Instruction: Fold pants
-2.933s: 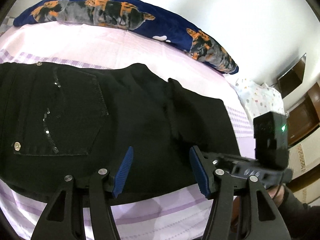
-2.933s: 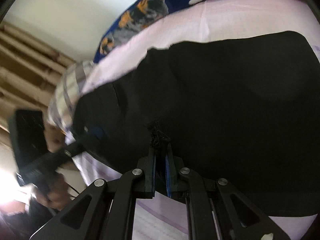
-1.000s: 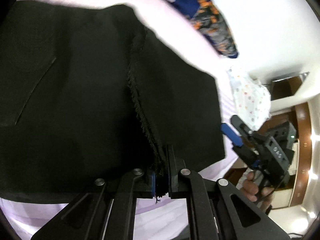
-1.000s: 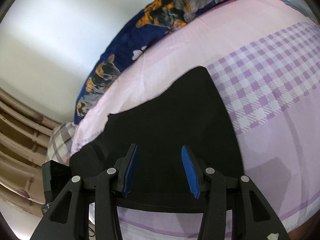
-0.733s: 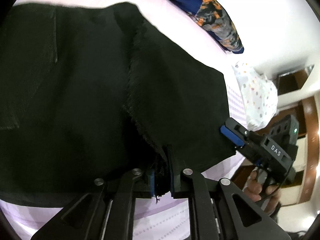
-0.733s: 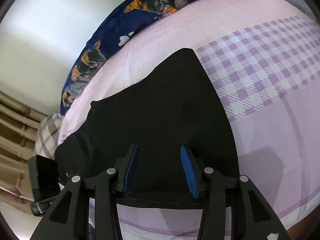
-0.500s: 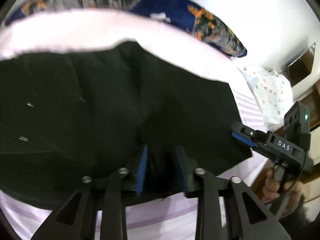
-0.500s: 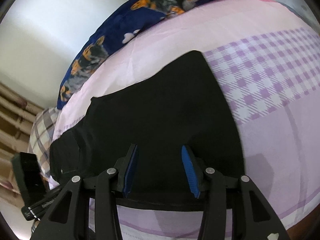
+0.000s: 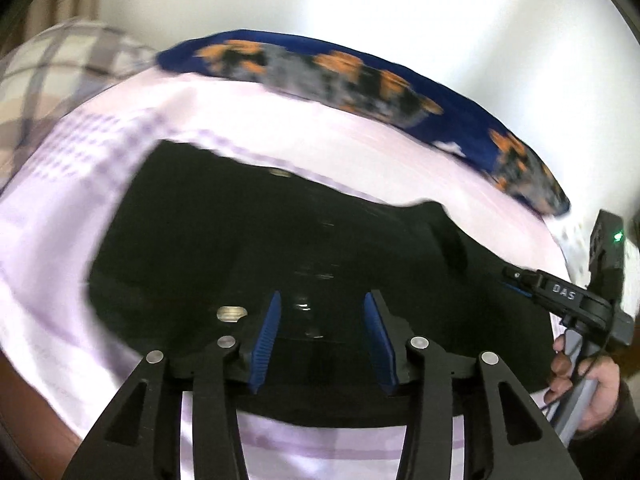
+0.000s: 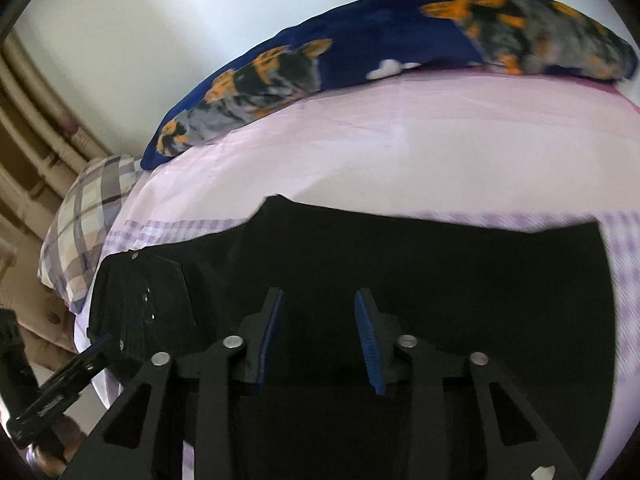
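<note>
The black pants [image 9: 280, 248] lie folded flat on the lilac bed sheet [image 9: 360, 148]; they fill the lower half of the right wrist view [image 10: 440, 272] too. My left gripper [image 9: 320, 320] is open and empty, just above the waist end with its metal buttons. My right gripper [image 10: 318, 320] is open and empty over the near edge of the pants. The right gripper also shows at the right edge of the left wrist view [image 9: 516, 280], by the pants' right end. The left gripper shows at the lower left of the right wrist view [image 10: 96, 344].
A dark blue cushion with orange and grey print [image 10: 360, 56] lies along the wall behind the bed. A checked pillow [image 10: 84, 216] sits at the left end. The sheet [image 10: 400, 148] is bare between the pants and the cushion.
My left gripper let go of the frayed pants edge, opened and swung left to the waist end. My right gripper stayed open and pulled back a little.
</note>
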A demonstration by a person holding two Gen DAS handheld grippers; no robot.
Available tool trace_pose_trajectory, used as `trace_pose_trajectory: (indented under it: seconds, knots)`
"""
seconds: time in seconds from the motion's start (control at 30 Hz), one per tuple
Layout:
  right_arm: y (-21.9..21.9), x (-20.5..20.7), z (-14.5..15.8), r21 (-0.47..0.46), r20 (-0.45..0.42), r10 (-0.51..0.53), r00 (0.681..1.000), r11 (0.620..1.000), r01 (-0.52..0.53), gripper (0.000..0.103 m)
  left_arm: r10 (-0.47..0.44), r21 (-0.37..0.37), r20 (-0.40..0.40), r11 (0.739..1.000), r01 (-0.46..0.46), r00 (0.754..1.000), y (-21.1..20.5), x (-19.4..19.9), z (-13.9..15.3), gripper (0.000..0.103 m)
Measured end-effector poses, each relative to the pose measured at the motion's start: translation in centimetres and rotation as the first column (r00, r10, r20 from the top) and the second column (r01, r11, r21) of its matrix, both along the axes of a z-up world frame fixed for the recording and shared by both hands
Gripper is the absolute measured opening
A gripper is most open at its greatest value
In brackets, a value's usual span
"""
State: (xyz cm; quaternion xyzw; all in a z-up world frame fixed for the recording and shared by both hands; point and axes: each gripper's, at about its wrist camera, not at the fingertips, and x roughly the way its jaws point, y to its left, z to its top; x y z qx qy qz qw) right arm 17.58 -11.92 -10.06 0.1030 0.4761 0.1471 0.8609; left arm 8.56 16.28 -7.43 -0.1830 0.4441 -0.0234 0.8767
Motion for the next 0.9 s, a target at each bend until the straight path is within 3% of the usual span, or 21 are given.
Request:
trace_pose_trajectory:
  seconds: [0.07, 0.2, 0.37, 0.43, 0.5, 0.53, 0.57, 0.83, 0.9]
  knots:
    - [0.9, 1.2, -0.7, 0.002, -0.019, 0.012, 1.000, 1.000, -0.012, 0.022, 0.051, -0.001, 0.001, 0.999, -0.051, 0.999, 2.0, -0.8, 0.0, 0.046]
    - [3.2, 3.1, -2.3, 0.014, -0.063, 0.034, 0.997, 0.999, -0.034, 0.022, 0.129, -0.026, 0.000, 0.991, -0.129, 0.992, 5.2, -2.3, -0.1, 0.047]
    - [4.5, 3.8, -2.9, 0.037, -0.082, 0.049, 0.995, 0.998, -0.046, 0.022, 0.214, -0.142, -0.025, 0.966, -0.216, 0.976, 9.1, -4.3, -0.7, 0.048]
    - [4.5, 3.6, -2.8, 0.057, -0.097, 0.053, 0.994, 0.997, -0.048, 0.024, 0.246, -0.214, -0.049, 0.944, -0.251, 0.968, 10.6, -5.2, -1.4, 0.048]
    - [4.3, 3.1, -2.3, 0.078, -0.098, 0.051, 0.994, 0.996, -0.044, 0.035, 0.267, -0.290, -0.084, 0.915, -0.280, 0.960, 11.7, -5.9, -2.2, 0.048]
    - [4.2, 2.7, -2.0, 0.090, -0.097, 0.052, 0.994, 0.995, -0.043, 0.049, 0.278, -0.323, -0.102, 0.899, -0.296, 0.955, 12.1, -6.2, -2.6, 0.049]
    - [3.9, 2.1, -1.5, 0.100, -0.091, 0.047, 0.995, 0.994, -0.038, 0.054, 0.288, -0.359, -0.119, 0.880, -0.311, 0.950, 12.6, -6.6, -3.1, 0.049]
    - [2.3, -1.6, 0.8, 0.144, -0.066, 0.030, 0.997, 0.989, -0.020, 0.057, 0.278, -0.581, -0.191, 0.741, -0.337, 0.941, 13.3, -6.5, -6.0, 0.053]
    - [1.8, -2.3, 1.0, 0.159, -0.070, 0.016, 0.997, 0.987, -0.004, 0.057, 0.285, -0.590, -0.190, 0.732, -0.341, 0.940, 13.4, -6.5, -6.3, 0.057]
